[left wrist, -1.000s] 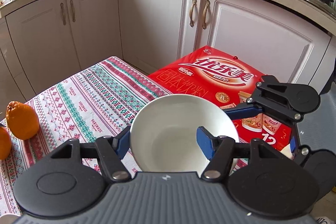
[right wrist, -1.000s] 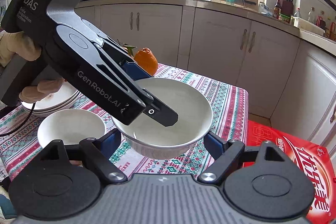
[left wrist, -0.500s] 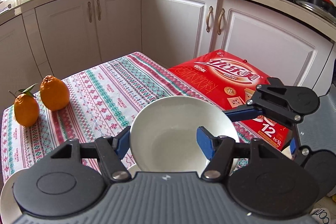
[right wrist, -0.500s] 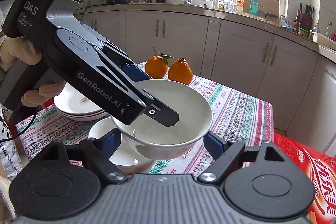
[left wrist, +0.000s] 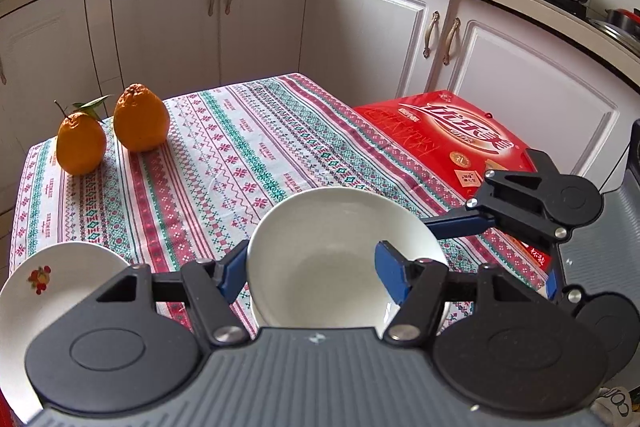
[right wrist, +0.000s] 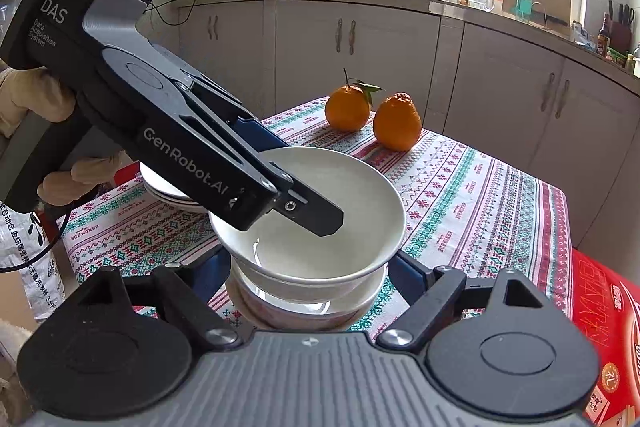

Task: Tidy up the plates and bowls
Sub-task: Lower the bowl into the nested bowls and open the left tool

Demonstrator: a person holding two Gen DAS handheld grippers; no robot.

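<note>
Left gripper (left wrist: 312, 273) is clamped on the rim of the white bowl (right wrist: 320, 223), one finger inside it, one outside. Bowl sits nested in a second bowl (right wrist: 304, 303) directly below. Right gripper (right wrist: 308, 277) straddles the pair, spread wide (not touching, I think). Plate stack (right wrist: 168, 193) just behind the left gripper.

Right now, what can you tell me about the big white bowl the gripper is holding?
The big white bowl is plain, glossy, ceramic-looking and empty, with a flaring rim. It sits upright, nested in a smaller white bowl on the patterned tablecloth. The left gripper pinches its rim, one finger inside, one outside. The right gripper's fingers flank both bowls.
</note>
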